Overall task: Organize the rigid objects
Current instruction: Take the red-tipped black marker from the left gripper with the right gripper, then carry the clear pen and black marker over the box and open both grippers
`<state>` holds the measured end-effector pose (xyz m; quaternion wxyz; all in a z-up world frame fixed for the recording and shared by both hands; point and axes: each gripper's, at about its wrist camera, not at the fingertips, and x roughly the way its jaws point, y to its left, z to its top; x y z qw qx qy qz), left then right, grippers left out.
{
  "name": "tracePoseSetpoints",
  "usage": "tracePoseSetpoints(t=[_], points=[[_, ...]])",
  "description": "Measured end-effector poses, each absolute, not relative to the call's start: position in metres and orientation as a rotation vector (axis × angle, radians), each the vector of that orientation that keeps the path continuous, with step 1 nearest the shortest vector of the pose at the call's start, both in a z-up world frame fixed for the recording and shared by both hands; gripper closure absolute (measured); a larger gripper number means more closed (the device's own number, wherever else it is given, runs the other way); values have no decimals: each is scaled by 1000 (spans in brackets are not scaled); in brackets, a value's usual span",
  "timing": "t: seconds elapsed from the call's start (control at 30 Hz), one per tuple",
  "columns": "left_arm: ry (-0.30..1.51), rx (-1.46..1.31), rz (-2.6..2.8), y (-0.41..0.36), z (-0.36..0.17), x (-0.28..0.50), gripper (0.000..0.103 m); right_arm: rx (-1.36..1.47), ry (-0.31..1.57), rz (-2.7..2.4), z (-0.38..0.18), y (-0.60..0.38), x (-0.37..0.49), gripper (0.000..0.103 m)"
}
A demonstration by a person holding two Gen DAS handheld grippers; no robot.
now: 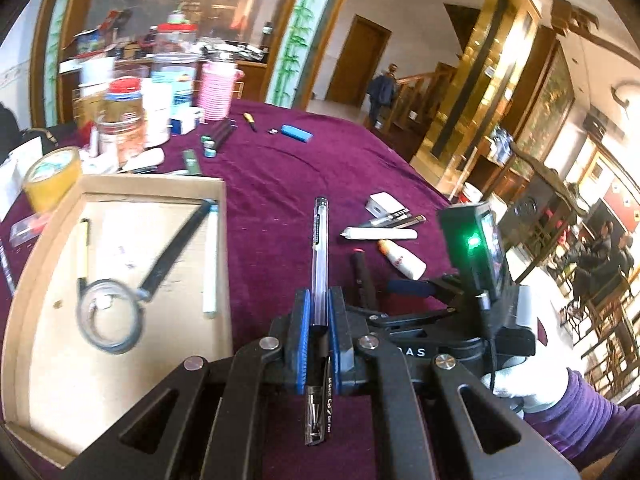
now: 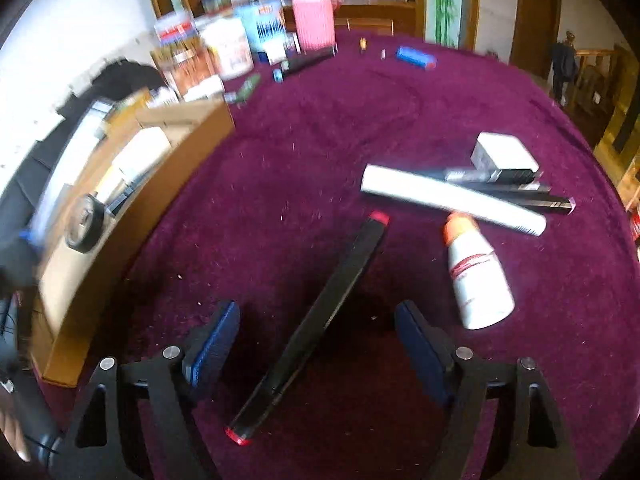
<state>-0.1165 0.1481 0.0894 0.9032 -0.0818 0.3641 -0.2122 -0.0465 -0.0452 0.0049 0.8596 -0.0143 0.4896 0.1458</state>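
Our left gripper point(image 1: 319, 312) pinches a clear plastic pen point(image 1: 319, 256) above the round purple-velvet table point(image 1: 280, 168), beside the cardboard tray point(image 1: 224, 240). Our right gripper point(image 2: 316, 332) gapes around a black red-tipped stick point(image 2: 320, 320). Wood-panelled hall behind.

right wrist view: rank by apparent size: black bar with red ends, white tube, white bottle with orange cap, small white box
1. black bar with red ends, though it is nearest the camera, between the open right gripper fingers.
2. white tube.
3. white bottle with orange cap.
4. small white box, farthest away.
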Motion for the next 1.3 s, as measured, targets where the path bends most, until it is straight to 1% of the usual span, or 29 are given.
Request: tracePoseSetpoints(t=[0.07, 0.1, 0.13, 0.17, 0.23, 0.3, 0.4, 0.5, 0.67, 0.77, 1.0, 1.27, 1.3], points=[[747, -184, -421, 160, 90, -118, 94, -85, 1033, 272, 4, -36, -45, 19], [740, -196, -408, 167, 90, -119, 94, -121, 1033, 259, 4, -31, -45, 23], [737, -203, -403, 172, 90, -120, 94, -134, 1021, 276, 4, -27, -49, 36], [732, -215, -390, 178, 89, -121, 94, -141, 1018, 293, 6, -25, -51, 42], [730, -230, -376, 187, 87, -122, 94, -158, 1010, 330, 9, -21, -57, 79], [731, -252, -358, 197, 85, -122, 94, -158, 1009, 343, 9, -18, -62, 87], [725, -276, -330, 214, 83, -124, 94, -102, 1007, 373, 9, -21, -60, 87], [720, -300, -300, 230, 82, -126, 94, 14, 1006, 441, 12, -31, -60, 87], [722, -354, -232, 262, 79, -132, 94, 150, 968, 523, 31, -40, -64, 87], [755, -363, -162, 279, 70, -134, 94, 209, 956, 585, 43, -35, -64, 87], [881, -394, -32, 321, 44, -120, 94, 231, 995, 731, 57, 15, -57, 87], [995, -306, 51, 329, 30, -78, 94, 121, 1070, 785, 53, 93, -46, 86], [995, -310, 55, 330, 30, -75, 92, 109, 1084, 774, 51, 101, -43, 86]])
